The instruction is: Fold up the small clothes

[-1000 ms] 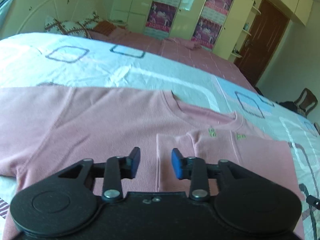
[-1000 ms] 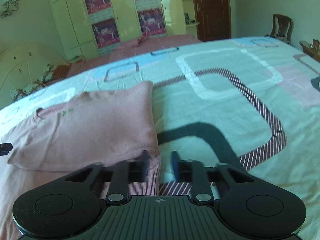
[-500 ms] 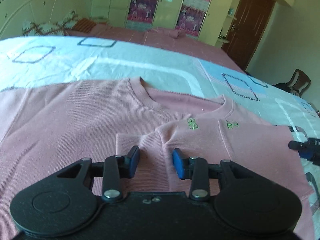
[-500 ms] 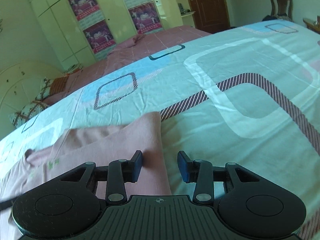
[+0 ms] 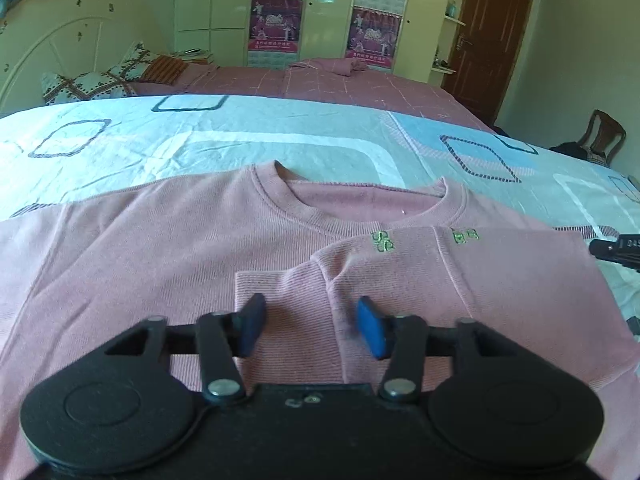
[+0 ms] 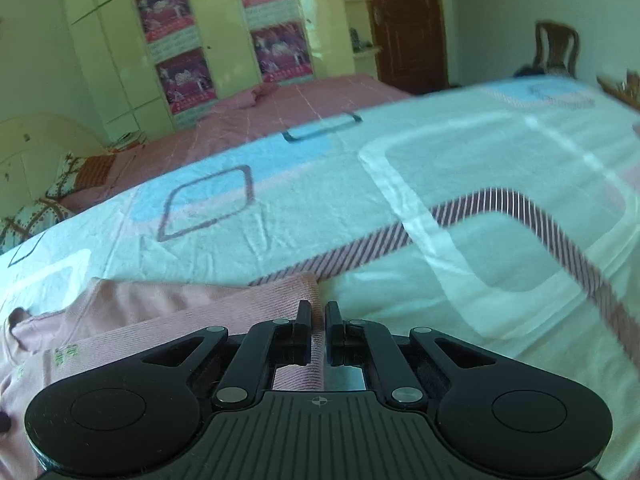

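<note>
A pink sweatshirt (image 5: 160,264) lies flat on the patterned bed sheet (image 5: 280,140), neck away from me. Its right side and sleeve are folded in over the chest. My left gripper (image 5: 312,330) hovers over the folded sleeve's cuff (image 5: 280,292), and its jaws are opening; the fabric lies beneath the blue pads (image 5: 372,332), which do not press it. My right gripper (image 6: 319,320) is shut on the sweatshirt's folded right edge (image 6: 288,292), pink cloth pinched between its fingers. Its tip (image 5: 616,250) shows at the right edge of the left wrist view.
A second bed with a pink cover (image 5: 320,80) and pillows (image 5: 92,84) stands behind. Cream wardrobes with posters (image 5: 276,20) line the far wall beside a brown door (image 5: 492,40). A wooden chair (image 5: 604,136) stands at the right. Bare sheet (image 6: 480,240) stretches right of the sweatshirt.
My left gripper slid right across the sweatshirt onto the folded sleeve and its jaws widened. My right gripper moved in to the folded edge and shut on it.
</note>
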`<state>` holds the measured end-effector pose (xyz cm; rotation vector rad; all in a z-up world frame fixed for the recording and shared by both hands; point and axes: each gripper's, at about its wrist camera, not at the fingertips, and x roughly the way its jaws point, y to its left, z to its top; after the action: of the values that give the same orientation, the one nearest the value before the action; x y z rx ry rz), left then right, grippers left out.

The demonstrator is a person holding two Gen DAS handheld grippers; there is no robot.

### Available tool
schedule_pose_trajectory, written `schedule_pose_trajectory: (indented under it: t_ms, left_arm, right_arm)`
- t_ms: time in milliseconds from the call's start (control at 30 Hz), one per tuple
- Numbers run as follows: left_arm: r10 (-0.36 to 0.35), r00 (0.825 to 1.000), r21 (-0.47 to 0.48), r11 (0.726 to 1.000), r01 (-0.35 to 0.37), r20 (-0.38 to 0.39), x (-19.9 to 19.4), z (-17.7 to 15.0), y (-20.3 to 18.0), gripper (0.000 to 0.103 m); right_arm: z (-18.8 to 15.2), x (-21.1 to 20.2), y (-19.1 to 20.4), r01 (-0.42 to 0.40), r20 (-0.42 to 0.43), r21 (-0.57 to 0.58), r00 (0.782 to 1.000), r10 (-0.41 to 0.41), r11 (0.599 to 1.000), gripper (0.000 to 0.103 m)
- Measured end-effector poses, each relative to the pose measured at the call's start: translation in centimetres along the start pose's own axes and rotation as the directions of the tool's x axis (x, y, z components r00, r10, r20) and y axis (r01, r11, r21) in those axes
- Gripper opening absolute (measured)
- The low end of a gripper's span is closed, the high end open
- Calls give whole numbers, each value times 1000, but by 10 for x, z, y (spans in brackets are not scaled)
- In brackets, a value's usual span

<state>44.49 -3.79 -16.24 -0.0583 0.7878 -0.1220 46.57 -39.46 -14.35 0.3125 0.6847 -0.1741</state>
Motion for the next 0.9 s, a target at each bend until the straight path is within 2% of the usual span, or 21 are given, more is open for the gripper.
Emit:
schedule_pose_trajectory:
  t_ms: [100,200,267,333,467,500,533,600,733,833,900]
  left_arm:
    - [21,999,0,1000,-21,36,-6,-2,-1,70]
    - [37,998,16,999,-37,-47,8,-7,1,71]
    - [42,998,32,999,-41,-39,8,-10,2,73]
    - [45,997,28,999,-43,-60,1,-6,3,72]
    - [42,998,-25,999,-44,-50,-19,-7,12,75]
    - [45,998,-31,998,-47,-52,-24,-8,15,75]
    - [47,997,-36,998,-49,-56,-28,-10,17,75]
    - [56,997,-44,997,-59,-62,-37,-15,23,75]
    - [90,994,-63,994,-94,-57,-58,-23,35,75]
    - [123,991,-84,988,-127,-53,-74,-30,47,75]
    - [144,988,-109,983,-149,-49,-85,-35,56,76]
  right_arm:
    - [-6,-19,21,-55,17,-82,998,57,995,4]
    - [-23,-27,41,-84,-16,-166,996,82,983,4]
    - [-38,-25,49,-64,-51,-213,997,54,975,4]
    - [-47,-22,48,-60,-93,-206,995,42,977,4]
    - [-49,-44,46,-106,-78,-152,992,94,983,6]
    - [-51,-50,48,-117,-73,-144,992,107,983,13]
    - [-54,-55,50,-126,-75,-145,990,116,981,28]
    - [-63,-62,57,-146,-85,-155,987,134,977,45]
    - [-81,-61,72,-137,-127,-202,985,113,970,44]
    - [-82,-62,81,-115,-128,-241,988,86,964,45]
    - [-80,-68,89,-157,-115,-244,985,132,957,45]
